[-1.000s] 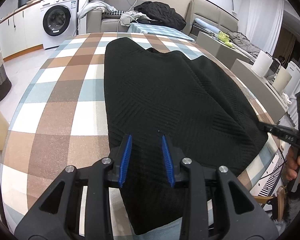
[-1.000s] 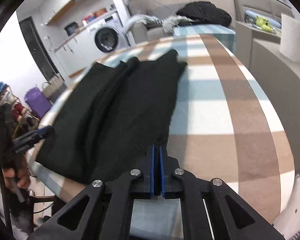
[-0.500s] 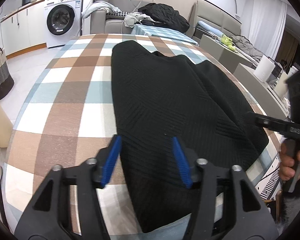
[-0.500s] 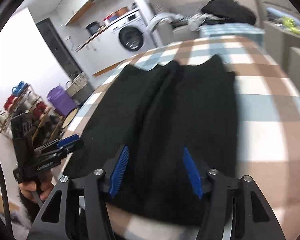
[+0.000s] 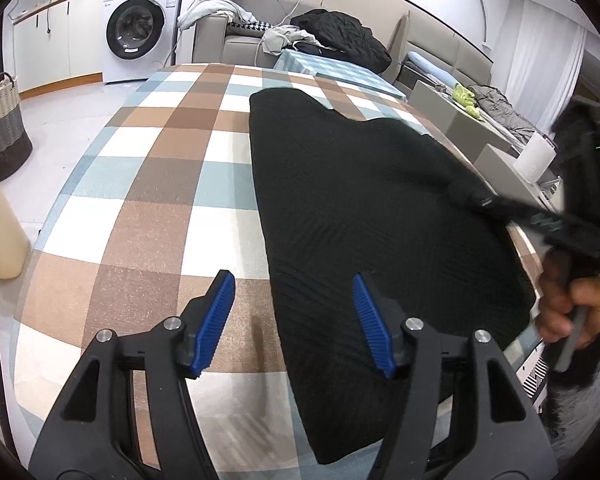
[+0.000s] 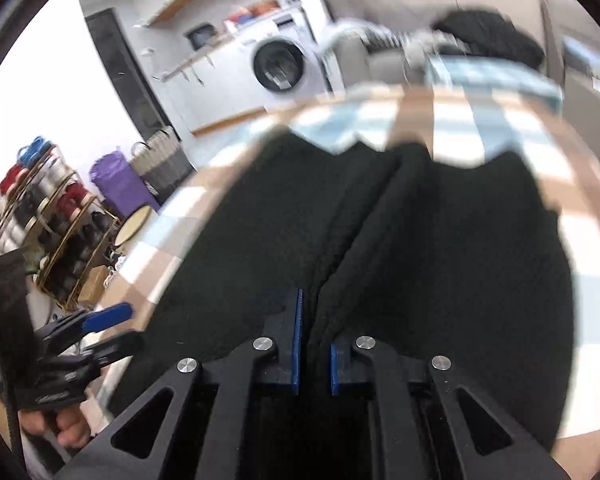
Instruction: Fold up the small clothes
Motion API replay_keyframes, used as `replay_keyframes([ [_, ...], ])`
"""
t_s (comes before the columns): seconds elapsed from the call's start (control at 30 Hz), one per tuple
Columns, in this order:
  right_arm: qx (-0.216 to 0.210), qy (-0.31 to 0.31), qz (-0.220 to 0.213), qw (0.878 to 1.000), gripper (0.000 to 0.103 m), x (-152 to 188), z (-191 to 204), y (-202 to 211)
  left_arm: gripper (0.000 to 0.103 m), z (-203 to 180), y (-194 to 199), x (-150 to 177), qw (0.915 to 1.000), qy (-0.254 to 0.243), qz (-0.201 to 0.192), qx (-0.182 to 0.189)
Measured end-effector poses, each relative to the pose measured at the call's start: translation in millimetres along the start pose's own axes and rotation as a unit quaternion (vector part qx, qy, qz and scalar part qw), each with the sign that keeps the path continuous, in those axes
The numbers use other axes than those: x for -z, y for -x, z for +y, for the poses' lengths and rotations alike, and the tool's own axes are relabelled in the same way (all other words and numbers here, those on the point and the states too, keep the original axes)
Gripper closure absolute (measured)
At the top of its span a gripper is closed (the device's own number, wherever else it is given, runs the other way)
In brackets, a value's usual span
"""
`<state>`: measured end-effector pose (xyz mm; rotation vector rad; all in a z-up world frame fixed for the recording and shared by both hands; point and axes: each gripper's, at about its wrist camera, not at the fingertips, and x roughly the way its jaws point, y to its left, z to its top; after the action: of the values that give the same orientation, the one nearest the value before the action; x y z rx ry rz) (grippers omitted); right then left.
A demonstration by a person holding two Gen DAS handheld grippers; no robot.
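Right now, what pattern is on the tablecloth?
The tablecloth has brown, pale blue and white checks, clearest in the left wrist view.

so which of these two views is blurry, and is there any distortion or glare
Left wrist view: sharp on the black garment and checked cloth, the right gripper at the frame edge smeared; strong fisheye bending of the table edges; even indoor light, no glare. Right wrist view: motion blur across the washing machine and the garment's far edge, only that gripper's own fingers crisp; same fisheye bulge.
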<state>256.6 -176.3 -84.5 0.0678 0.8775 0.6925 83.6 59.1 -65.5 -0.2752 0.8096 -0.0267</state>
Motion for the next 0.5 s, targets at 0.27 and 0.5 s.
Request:
replay_keyframes([
  [0.27, 0.052, -0.048, 0.047, 0.996, 0.092, 17, -50, 4, 0.044, -11, -9, 3, 0.9998, -0.008, 0.016, 0.003],
  [0.5, -0.017, -0.077, 0.044, 0.996, 0.081, 42, -62, 31, 0.044, -34, -11, 9, 0.9989, -0.033, 0.029, 0.018],
])
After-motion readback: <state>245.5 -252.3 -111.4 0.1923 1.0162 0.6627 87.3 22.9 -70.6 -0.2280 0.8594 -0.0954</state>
